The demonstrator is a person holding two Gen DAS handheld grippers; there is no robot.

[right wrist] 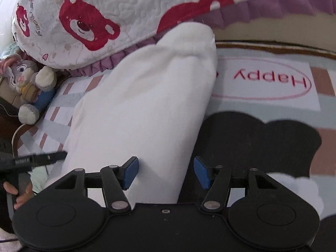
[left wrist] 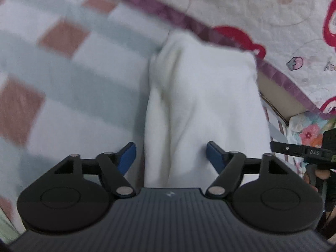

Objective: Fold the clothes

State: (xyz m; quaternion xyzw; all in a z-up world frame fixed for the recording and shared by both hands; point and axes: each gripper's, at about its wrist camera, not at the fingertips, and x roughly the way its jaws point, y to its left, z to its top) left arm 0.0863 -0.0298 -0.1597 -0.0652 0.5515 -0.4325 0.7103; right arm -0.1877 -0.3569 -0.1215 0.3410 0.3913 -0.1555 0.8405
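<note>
A white fleecy garment (left wrist: 201, 105) lies folded lengthwise on a checked bedsheet (left wrist: 63, 79). In the left wrist view my left gripper (left wrist: 171, 157) is open, its blue pads on either side of the garment's near end, with cloth between them. In the right wrist view the same white garment (right wrist: 142, 109) runs away from me. My right gripper (right wrist: 166, 172) is open and straddles its near edge. A black patch with rounded ears (right wrist: 258, 138) lies to the right of the white part.
A white quilt with red bears and a purple frill (right wrist: 88, 21) is heaped at the far side. A plush rabbit (right wrist: 29, 84) sits at the left. The sheet bears a pink "Happy" oval (right wrist: 271, 79). The other gripper shows at the left edge (right wrist: 31, 159).
</note>
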